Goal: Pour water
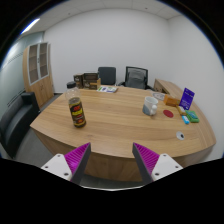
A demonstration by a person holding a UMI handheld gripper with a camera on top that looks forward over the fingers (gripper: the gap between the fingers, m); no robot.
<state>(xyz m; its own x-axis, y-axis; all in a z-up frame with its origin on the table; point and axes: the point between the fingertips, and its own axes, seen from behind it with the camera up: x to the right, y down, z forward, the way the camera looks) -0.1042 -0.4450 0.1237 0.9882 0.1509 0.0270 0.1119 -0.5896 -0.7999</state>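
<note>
Standing well beyond the wide-spread, empty gripper (110, 160), a jar (76, 111) on the table (120, 125).

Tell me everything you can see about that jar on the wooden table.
The jar is a squat cylinder with a pale lid, dark brownish contents or body, and a yellow-and-red label around its middle. It stands upright on the wooden table, alone near the table's edge, beyond the fingers and toward the left finger's side. Nothing touches it except the tabletop. The gripper is open, its pink-padded fingers spread wide and well short of the jar.
</note>
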